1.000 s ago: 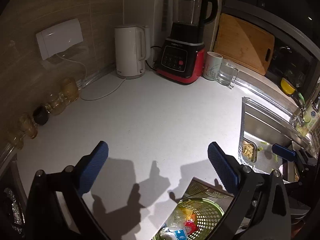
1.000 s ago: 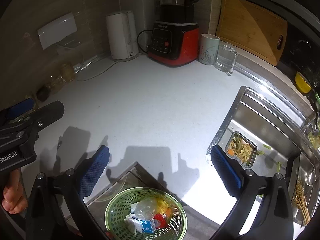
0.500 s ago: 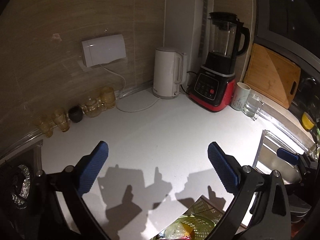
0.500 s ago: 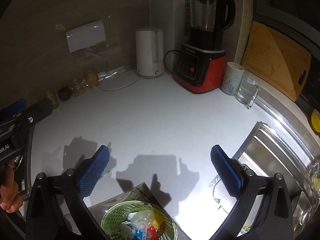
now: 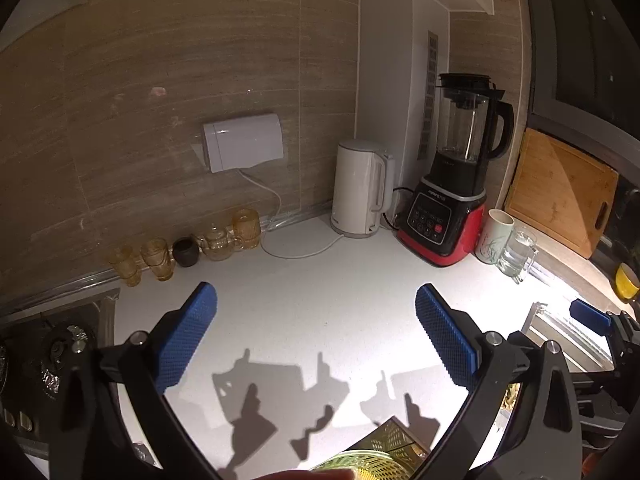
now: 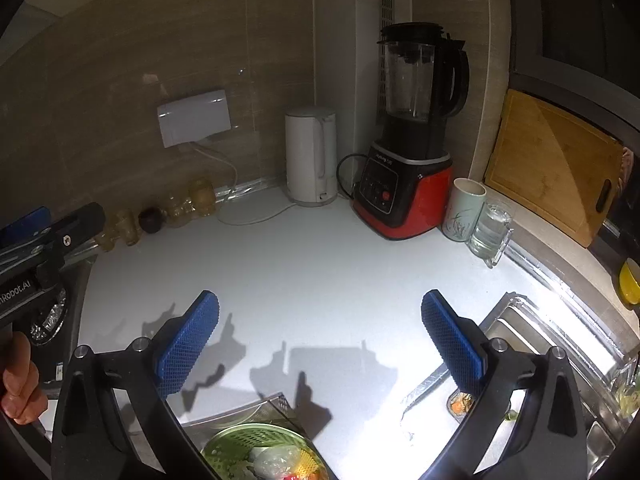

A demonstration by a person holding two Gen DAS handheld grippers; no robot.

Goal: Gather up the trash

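Both our grippers, left gripper and right gripper, hang with jaws spread wide and empty above the white counter. Near us, the green basket already holds wrappers, so collecting looks mostly done; food scraps remain in the sink at right. Each gripper points level toward the far wall.
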